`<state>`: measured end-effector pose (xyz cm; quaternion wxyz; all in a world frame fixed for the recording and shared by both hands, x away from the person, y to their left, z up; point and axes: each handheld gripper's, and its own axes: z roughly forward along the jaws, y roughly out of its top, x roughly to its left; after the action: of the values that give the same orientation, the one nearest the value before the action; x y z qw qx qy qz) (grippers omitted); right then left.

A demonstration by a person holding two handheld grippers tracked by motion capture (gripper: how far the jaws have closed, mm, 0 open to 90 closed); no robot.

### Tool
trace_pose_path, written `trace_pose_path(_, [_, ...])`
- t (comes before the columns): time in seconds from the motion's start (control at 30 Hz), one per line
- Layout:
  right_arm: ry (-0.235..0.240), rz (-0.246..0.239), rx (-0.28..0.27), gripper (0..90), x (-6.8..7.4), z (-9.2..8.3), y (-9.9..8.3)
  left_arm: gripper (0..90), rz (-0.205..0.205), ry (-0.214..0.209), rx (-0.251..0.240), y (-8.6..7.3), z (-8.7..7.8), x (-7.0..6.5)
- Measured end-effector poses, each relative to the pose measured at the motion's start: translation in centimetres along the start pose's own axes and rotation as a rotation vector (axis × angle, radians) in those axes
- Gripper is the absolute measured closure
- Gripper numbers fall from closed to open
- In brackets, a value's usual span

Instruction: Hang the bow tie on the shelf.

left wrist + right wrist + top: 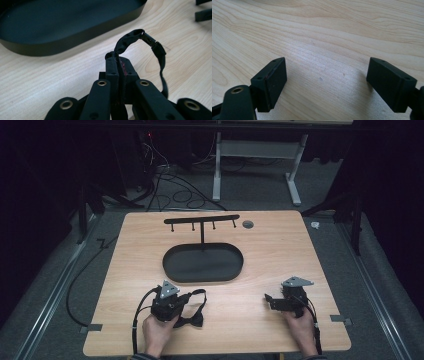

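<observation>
A black bow tie with a thin strap lies on the wooden table near the front left. My left gripper is shut on the strap, held by a hand just above the bow. In the left gripper view the jaws are pressed together on the strap, which loops up and to the right past a small buckle. My right gripper rests at the front right with its jaws pointing left. In its own view it stands open over bare wood with nothing between the fingers.
A black oval tray sits mid-table, its wall just beyond the left jaws. A black T-shaped rack with hooks rises from the tray's far side. A small grey round cap is set in the tabletop behind.
</observation>
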<state>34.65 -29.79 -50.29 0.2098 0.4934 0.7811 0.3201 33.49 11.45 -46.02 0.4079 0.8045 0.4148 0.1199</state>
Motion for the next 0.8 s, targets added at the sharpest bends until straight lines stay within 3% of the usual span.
trace_pose_path(0.37, [0.000, 0.001, 0.001, 17.8, 0.0, 0.0, 0.0, 87.0, -0.005, 0.008, -0.057, 1.9, -1.4, 1.0])
trace_pose_path(0.8, [0.000, -0.001, 0.000, 17.8, 0.0, 0.0, 0.0, 87.0, 0.016, 0.029, -0.078, 3.6, -1.9, 1.6])
